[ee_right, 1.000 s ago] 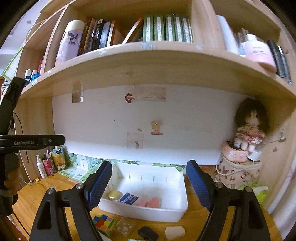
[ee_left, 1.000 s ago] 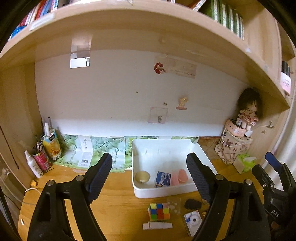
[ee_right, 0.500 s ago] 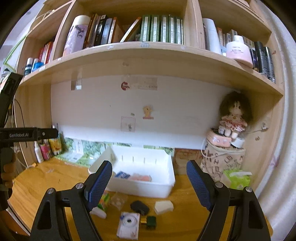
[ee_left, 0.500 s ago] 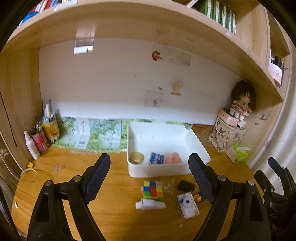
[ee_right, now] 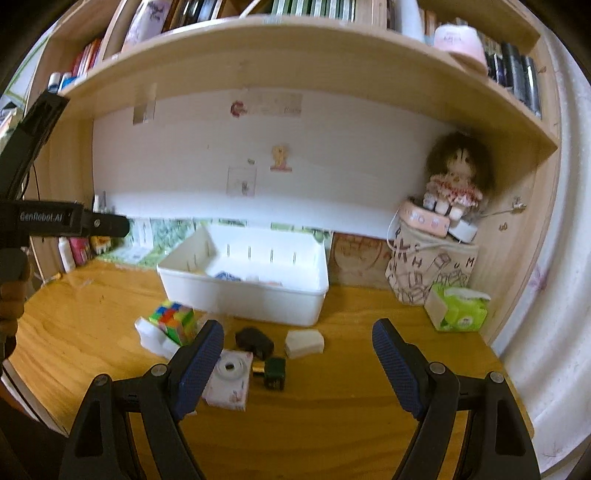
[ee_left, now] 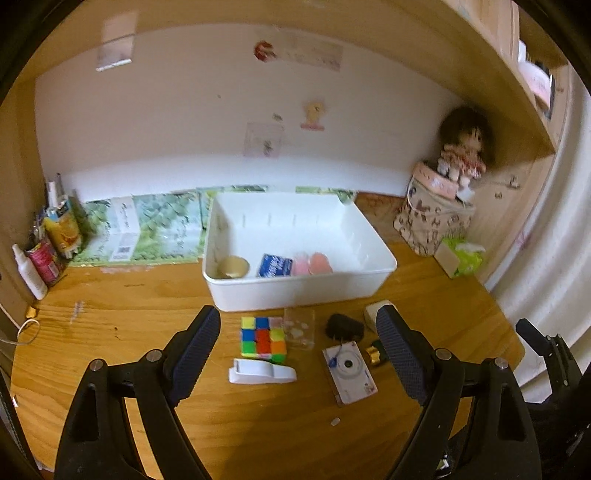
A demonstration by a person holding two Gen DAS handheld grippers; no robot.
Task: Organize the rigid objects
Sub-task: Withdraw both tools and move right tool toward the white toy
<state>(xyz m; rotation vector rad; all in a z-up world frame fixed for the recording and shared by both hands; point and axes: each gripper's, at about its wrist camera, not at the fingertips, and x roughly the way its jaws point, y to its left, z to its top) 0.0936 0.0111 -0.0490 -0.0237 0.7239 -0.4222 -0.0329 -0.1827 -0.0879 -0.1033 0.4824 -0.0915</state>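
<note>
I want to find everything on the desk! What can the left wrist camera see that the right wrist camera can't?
Only the left wrist view shows the round tan disc and pink pieces lying inside the white plastic bin. Only the right wrist view shows the books on the wooden shelf and the small dark green box. Both show the bin, the multicoloured puzzle cube and the white toy camera.

Wooden desk (ee_left: pixel 110 314), white back wall (ee_right: pixel 332 155), bookshelf (ee_right: pixel 295 48) above, warm light.

Bin (ee_right: pixel 243 295) contents mostly hidden by its wall, doll (ee_left: pixel 461 151) blurred
</note>
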